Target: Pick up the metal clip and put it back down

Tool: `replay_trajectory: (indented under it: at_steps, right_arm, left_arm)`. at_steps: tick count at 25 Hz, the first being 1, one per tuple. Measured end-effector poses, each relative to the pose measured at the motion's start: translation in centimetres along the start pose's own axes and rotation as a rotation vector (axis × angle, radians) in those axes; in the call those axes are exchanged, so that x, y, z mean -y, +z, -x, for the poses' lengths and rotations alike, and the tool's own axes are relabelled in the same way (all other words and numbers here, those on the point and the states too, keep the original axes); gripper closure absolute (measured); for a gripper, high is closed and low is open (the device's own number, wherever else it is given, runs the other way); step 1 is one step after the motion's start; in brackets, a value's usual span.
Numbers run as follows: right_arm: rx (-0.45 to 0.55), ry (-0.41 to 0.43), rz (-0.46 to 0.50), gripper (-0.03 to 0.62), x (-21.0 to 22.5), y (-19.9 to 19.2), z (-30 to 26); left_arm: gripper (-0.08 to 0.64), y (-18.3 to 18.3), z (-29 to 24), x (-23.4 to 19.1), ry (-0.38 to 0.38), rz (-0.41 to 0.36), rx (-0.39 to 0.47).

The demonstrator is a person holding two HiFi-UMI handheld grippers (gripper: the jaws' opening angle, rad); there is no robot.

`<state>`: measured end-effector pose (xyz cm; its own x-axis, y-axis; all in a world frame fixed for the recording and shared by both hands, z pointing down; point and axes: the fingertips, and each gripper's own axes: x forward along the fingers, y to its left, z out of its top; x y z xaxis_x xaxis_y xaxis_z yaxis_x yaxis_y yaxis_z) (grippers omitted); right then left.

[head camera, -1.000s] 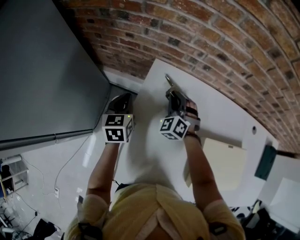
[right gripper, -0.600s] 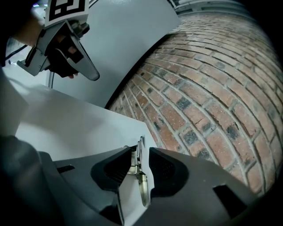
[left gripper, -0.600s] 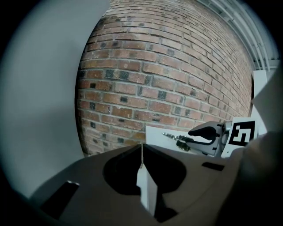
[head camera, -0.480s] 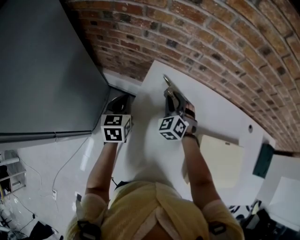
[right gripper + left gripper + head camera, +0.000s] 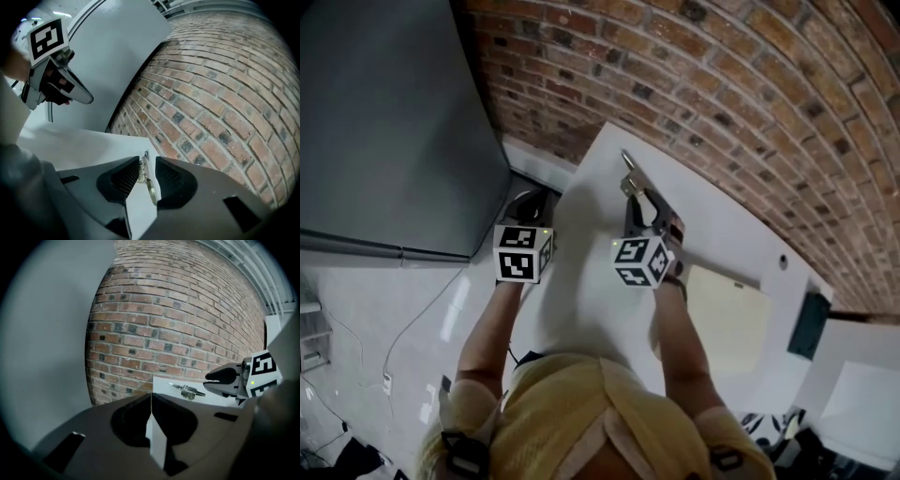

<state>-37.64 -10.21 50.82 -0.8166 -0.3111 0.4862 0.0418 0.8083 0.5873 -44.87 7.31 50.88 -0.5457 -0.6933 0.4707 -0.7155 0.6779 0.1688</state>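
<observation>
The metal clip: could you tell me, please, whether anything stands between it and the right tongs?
Nothing visible does. The right tongs have just opened, and the metal clip lies free on the white table just ahead of their gap, no pad pressing it.

head view: overhead, steeply down on the white table (image 5: 581, 281) | left gripper view: low, along its jaws, facing the brick wall (image 5: 164, 324) | right gripper view: likewise, nearer the table's far edge | shared: table, wall, metal clip (image 5: 186, 390)
</observation>
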Motion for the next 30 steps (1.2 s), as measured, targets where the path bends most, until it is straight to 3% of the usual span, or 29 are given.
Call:
replay_trajectory:
  at_steps: [15, 25, 30]
  right_arm:
    - [0.03, 0.009, -0.103, 0.528, -0.5, 1.4, 6.0]
    - [0.136, -0.07, -0.156, 0.586, 0.3, 3.6, 10.2]
    - [0.154, -0.042, -0.255, 0.588, -0.1, 3.6, 11.9]
  left_arm:
    - [0.555, 0.5, 5.9, 1.4, 0.01, -0.018, 0.04]
    - [0.555, 0.9, 9.1, 2.9, -0.028, -0.02, 0.083]
    - [0.555, 1.0, 10.5, 3.3, -0.034, -0.025, 0.1]
